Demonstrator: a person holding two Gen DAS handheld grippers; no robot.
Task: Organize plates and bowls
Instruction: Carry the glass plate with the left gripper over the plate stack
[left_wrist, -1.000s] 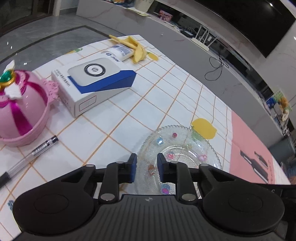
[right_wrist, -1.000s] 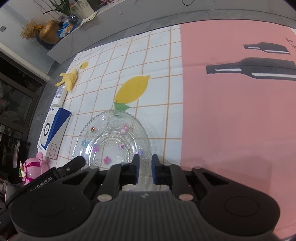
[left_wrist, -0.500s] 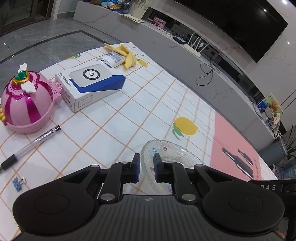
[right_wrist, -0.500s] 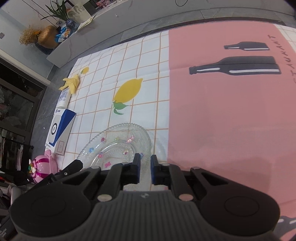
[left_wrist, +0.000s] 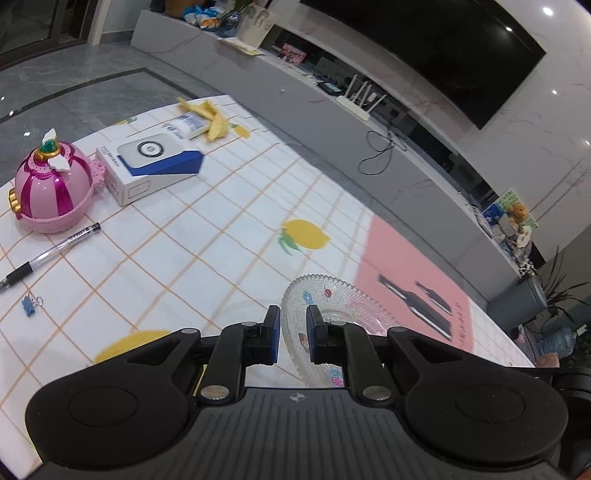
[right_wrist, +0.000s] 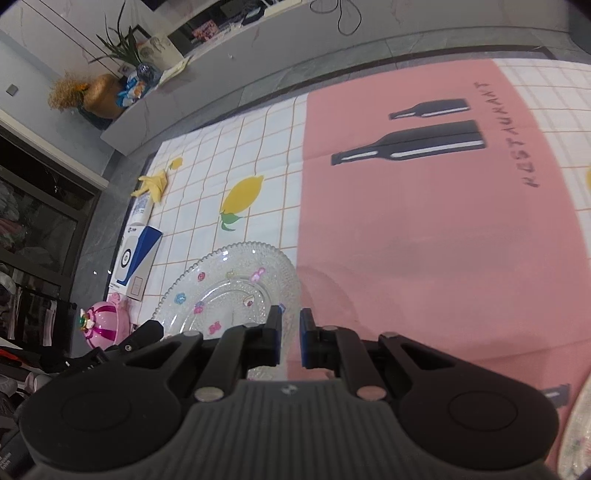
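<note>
free: pink cloth panel (right_wrist: 424, 236) bare | obstacles: toy dome (left_wrist: 51, 188), box (left_wrist: 147, 173), pen (left_wrist: 48, 254) far left

A long grey marble-look ledge (left_wrist: 332, 122) runs across the upper part of the left wrist view, under a big dark screen (left_wrist: 424, 48) on a pale wall. Ceiling lights (left_wrist: 547, 11) glint upper right. Polished grey floor tiles (left_wrist: 74, 85) fill the upper left. In the right wrist view, a potted plant (right_wrist: 118, 51) stands upper left beside dark glass doors (right_wrist: 33, 221).
</note>
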